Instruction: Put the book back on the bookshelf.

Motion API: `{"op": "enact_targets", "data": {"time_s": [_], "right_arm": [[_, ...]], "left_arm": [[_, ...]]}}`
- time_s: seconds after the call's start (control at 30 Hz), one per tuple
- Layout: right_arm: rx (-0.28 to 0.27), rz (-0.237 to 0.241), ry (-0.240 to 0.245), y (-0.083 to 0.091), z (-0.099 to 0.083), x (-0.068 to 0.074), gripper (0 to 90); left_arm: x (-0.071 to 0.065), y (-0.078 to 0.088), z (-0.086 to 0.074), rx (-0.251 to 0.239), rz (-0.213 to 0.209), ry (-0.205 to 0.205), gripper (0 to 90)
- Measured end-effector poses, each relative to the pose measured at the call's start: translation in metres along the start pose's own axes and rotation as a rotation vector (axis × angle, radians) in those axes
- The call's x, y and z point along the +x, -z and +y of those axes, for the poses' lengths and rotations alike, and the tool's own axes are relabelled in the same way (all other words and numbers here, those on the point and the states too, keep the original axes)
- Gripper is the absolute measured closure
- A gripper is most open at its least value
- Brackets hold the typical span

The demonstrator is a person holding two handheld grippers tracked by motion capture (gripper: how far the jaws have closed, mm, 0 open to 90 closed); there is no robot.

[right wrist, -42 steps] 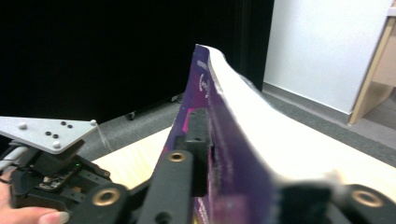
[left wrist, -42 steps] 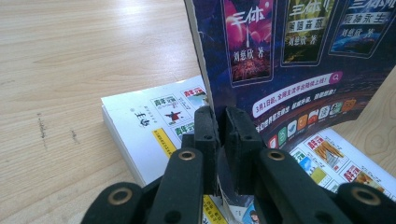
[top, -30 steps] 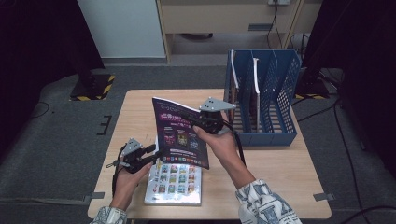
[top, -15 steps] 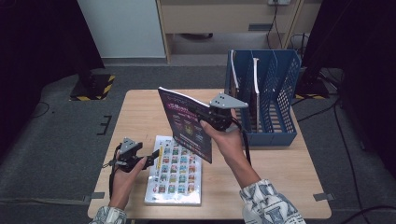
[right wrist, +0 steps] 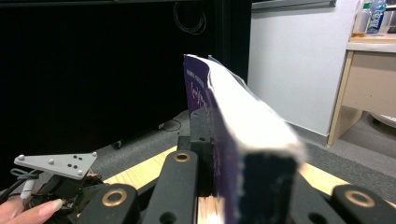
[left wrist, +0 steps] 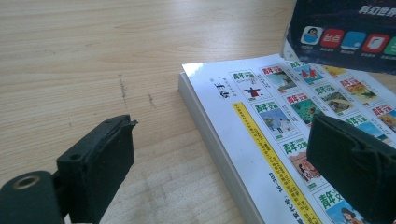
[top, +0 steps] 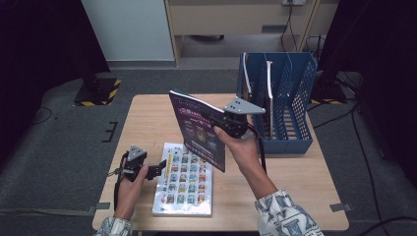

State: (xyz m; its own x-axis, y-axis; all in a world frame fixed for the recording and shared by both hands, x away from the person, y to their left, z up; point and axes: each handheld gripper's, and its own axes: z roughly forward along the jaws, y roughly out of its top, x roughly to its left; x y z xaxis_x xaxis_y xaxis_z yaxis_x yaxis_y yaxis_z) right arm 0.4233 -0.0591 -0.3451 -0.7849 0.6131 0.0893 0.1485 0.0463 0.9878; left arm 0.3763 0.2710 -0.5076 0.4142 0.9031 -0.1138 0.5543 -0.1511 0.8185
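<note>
My right gripper [top: 227, 122] is shut on the edge of a purple magazine [top: 199, 130] and holds it nearly upright above the table; in the right gripper view the magazine [right wrist: 219, 102] rises from between the pressed jaws of the gripper [right wrist: 224, 163]. A white magazine with rows of small cover pictures [top: 186, 181] lies flat on the table. My left gripper [top: 158, 168] rests at its left edge. Its jaws have just been opening, and in the left gripper view the left gripper [left wrist: 224, 156] stands wide around the white magazine's [left wrist: 280, 126] edge without pressing it.
A blue mesh file rack [top: 297, 93] stands at the table's back right with thin books upright [top: 268, 91] in its slots. The wooden table [top: 147, 118] shows bare wood at left and back. Dark floor and a cabinet lie beyond.
The right gripper has lifted the purple magazine off the white one and tipped it upright. The left gripper's jaws have opened and let go of the purple magazine's corner; that hand stayed put.
</note>
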Motion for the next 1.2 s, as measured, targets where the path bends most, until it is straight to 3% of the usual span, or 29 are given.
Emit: {"op": "enact_targets", "data": {"time_s": [0.7, 1.2], "right_arm": [[-0.006, -0.042, -0.011, 0.023, -0.004, -0.012, 84.0], [-0.019, -0.048, -0.012, 0.046, -0.01, -0.017, 84.0]], "left_arm": [[0.001, -0.001, -0.001, 0.02, 0.017, -0.009, 7.1], [0.002, -0.002, -0.003, 0.02, 0.026, -0.014, 7.2]]}}
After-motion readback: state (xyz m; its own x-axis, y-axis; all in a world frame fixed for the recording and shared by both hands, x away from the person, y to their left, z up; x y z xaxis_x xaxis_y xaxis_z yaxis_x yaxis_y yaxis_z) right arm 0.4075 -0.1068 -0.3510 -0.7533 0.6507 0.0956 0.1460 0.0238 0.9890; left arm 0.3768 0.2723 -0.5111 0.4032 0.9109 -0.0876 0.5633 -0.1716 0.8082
